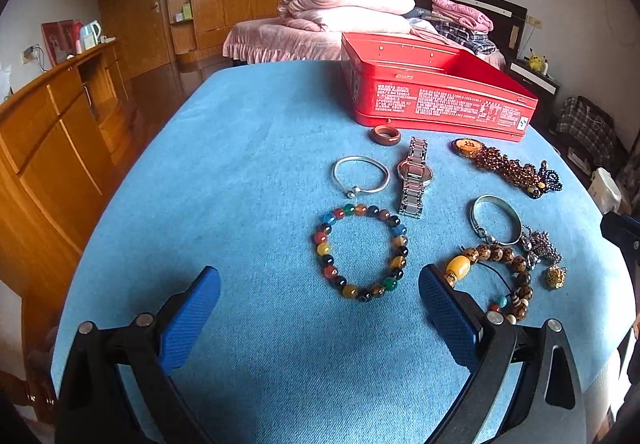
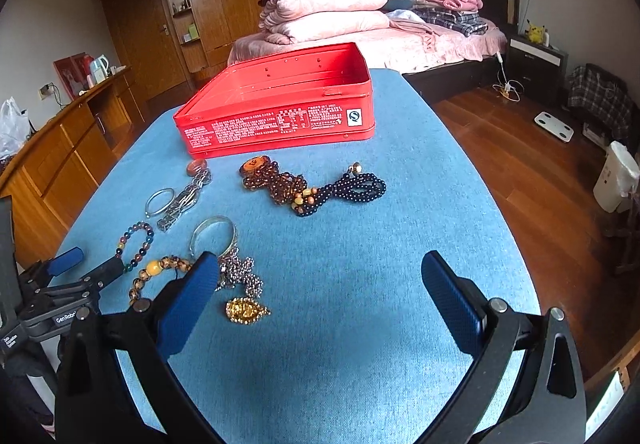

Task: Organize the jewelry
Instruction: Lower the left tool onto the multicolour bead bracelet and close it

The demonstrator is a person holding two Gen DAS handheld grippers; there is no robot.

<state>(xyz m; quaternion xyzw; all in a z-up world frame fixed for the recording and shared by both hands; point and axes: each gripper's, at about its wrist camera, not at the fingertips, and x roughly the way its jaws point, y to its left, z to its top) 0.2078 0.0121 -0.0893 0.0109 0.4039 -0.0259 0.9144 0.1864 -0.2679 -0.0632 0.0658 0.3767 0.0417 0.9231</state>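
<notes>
Left wrist: fingers [image 1: 208, 284] spread, multicolour bead bracelet [image 1: 362, 252] between tips, untouched

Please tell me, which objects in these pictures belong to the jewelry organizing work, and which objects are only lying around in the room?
Belonging to the job:
red tin, open
multicolored bead bracelet
metal watch
thin silver bangle
brown ring
amber bead necklace
gold pendant

Just lying about:
folded pink quilts
kettle
yellow plush toy
white scale

Glossy red metal tin [image 2: 280, 116]; matt blue cloth [image 2: 340, 304].
</notes>
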